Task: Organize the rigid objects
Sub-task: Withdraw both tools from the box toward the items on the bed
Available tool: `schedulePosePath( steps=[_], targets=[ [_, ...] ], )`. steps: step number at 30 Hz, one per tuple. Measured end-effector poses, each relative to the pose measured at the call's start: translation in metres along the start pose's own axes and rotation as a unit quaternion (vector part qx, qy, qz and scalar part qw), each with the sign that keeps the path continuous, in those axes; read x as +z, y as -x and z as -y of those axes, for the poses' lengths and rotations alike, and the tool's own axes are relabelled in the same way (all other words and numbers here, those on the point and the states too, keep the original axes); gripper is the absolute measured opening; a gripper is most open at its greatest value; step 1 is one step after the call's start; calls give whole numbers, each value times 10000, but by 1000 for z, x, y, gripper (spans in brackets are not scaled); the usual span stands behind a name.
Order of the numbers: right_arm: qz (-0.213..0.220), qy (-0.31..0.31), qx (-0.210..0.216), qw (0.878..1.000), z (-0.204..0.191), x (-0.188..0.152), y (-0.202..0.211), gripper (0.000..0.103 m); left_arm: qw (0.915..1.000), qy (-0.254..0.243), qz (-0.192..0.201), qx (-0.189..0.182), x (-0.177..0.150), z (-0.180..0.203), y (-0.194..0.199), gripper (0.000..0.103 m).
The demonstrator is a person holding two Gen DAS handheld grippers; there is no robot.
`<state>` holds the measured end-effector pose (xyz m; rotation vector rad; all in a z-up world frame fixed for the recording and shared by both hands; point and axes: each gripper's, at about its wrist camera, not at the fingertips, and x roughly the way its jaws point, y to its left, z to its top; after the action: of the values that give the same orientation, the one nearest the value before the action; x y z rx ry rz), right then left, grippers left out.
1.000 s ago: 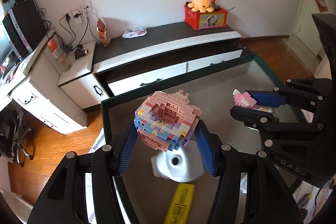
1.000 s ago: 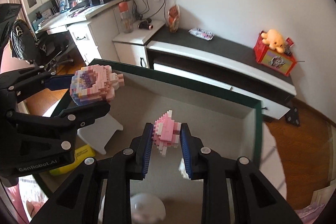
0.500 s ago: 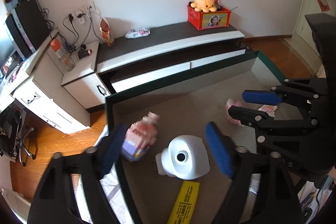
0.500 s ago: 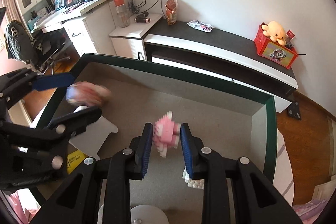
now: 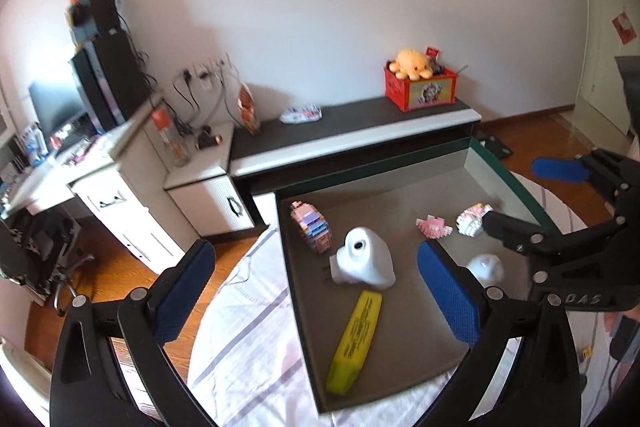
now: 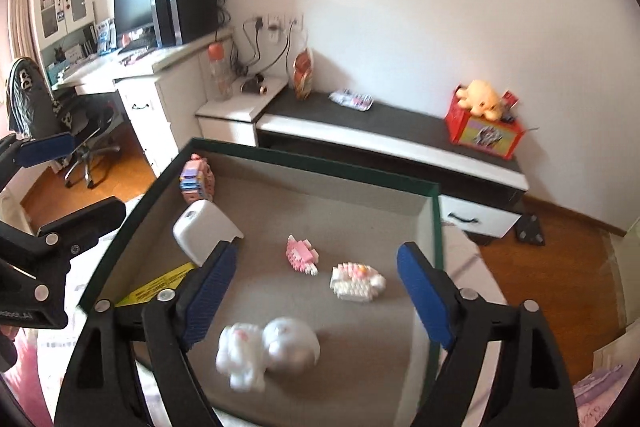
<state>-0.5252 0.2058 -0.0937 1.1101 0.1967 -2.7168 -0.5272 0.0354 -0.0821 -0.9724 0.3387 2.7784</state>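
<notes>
A green-rimmed grey tray (image 5: 400,311) (image 6: 437,227) lies on a striped cloth. In it are a multicolour brick model (image 5: 313,227) (image 6: 195,178) at the far left corner, a small pink brick figure (image 5: 433,226) (image 6: 302,254), a white-and-pink brick figure (image 5: 472,219) (image 6: 357,282), a white plastic piece (image 5: 365,262) (image 6: 204,231), a yellow marker (image 5: 355,339) (image 6: 154,287) and a white round toy (image 5: 489,267) (image 6: 266,349). My left gripper (image 5: 316,293) is open and empty above the tray's near left. My right gripper (image 6: 316,301) is open and empty above the tray.
A low black-and-white cabinet (image 5: 352,135) stands behind the tray with a red box and a yellow plush (image 5: 420,83) on it. A white desk (image 5: 100,179) with a computer is at the left. An office chair (image 6: 48,107) stands on the wooden floor.
Both grippers opened and pulled back. The multicolour brick model dropped from the left gripper into the tray's far left corner. The pink brick figure left the right gripper and lies in the tray.
</notes>
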Motion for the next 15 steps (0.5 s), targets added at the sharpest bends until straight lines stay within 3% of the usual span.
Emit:
schedulePosePath(
  steps=[3, 5, 15],
  targets=[
    [283, 17, -126, 9995, -7, -10, 33, 92, 9997, 73, 217, 64, -15, 2, 33, 103],
    [440, 64, -205, 9988, -13, -18, 56, 103, 9994, 124, 314, 108, -26, 3, 52, 103],
    [1279, 155, -571, 9900, -36, -76, 158, 103, 9963, 350, 732, 300, -84, 17, 139, 103]
  ],
)
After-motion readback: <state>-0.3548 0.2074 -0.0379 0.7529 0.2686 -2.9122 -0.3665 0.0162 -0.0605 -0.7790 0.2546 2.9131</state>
